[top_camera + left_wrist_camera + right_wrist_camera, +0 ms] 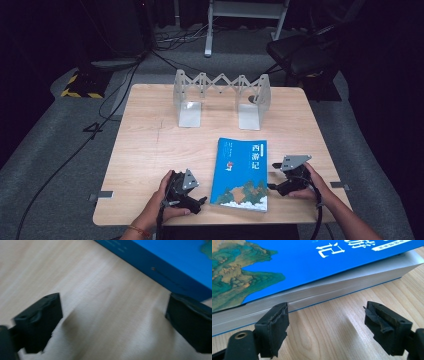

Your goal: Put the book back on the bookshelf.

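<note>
While both grippers flank it, blue book (240, 172) lying flat near the table's (150, 150) front edge, left gripper (200, 201) released beside its spine, right gripper (274, 175) released at its page edge.

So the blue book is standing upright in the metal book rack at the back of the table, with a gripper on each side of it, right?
Not quite. The blue book lies flat on the table, in front of the metal book rack, not standing in it; the high view shows this. A gripper does sit on each side: left gripper, right gripper.
</note>
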Tool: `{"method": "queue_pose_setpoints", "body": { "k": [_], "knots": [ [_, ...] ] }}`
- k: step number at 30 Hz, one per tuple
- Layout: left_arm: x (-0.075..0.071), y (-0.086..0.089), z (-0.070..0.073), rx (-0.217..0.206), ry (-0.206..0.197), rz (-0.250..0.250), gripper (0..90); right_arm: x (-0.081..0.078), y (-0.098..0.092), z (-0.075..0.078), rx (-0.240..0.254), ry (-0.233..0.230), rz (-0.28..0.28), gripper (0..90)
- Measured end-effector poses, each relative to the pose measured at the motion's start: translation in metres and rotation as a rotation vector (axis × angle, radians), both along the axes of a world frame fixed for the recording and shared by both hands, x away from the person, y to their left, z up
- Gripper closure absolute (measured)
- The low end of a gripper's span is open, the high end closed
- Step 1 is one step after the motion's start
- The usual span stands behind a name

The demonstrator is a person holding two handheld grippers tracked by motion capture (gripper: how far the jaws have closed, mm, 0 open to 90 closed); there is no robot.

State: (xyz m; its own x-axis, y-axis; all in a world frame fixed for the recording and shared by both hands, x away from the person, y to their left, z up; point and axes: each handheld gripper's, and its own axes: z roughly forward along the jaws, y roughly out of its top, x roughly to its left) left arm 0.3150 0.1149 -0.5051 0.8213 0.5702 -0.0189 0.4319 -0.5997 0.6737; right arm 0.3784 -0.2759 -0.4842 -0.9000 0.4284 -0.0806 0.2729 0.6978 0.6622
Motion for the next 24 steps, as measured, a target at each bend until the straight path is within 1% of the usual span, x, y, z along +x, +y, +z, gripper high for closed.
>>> {"method": "queue_pose_setpoints", "body": {
  "k": [1,3,7,9,11,12,13,16,18,19,23,24],
  "knots": [
    [-0.002,0.001,0.000,0.003,0.003,-0.042,6.2,-0.001,0.000,0.000,0.001,-0.006,-0.002,19.8],
    [-0.005,0.001,0.000,0.003,0.002,-0.049,6.2,-0.002,0.001,0.000,0.000,-0.015,-0.005,20.3],
    [-0.007,0.000,0.000,0.006,0.004,-0.054,3.0,-0.001,-0.001,0.000,0.007,-0.008,-0.004,20.4],
    [-0.008,-0.002,0.000,0.009,0.008,-0.070,2.4,-0.001,0.000,0.000,0.007,-0.007,-0.003,20.4],
    [-0.009,-0.004,-0.001,0.010,0.008,-0.066,1.4,-0.001,0.000,0.000,0.004,-0.007,-0.004,20.4],
    [-0.010,-0.005,0.000,0.015,0.009,-0.078,0.6,-0.001,0.000,0.000,0.004,-0.007,-0.003,20.4],
    [-0.011,-0.007,-0.001,0.007,0.009,-0.082,0.6,-0.001,0.000,0.000,0.008,-0.007,-0.005,20.4],
    [-0.011,-0.015,-0.001,0.012,0.010,-0.078,0.3,-0.002,0.000,0.001,0.012,-0.008,-0.008,20.3],
    [-0.009,-0.019,0.000,0.017,0.004,-0.076,0.4,-0.001,-0.001,0.002,0.023,-0.008,-0.008,20.3],
    [-0.008,-0.021,0.000,0.015,0.002,-0.060,0.7,-0.001,-0.001,0.002,0.023,-0.007,-0.008,20.4],
    [-0.007,-0.021,0.000,0.014,0.008,-0.067,0.1,-0.002,-0.002,0.004,0.038,-0.012,-0.012,20.4],
    [-0.006,-0.021,0.000,0.013,0.008,-0.069,0.1,-0.002,-0.002,0.005,0.051,-0.010,-0.015,20.4]
  ]
}}
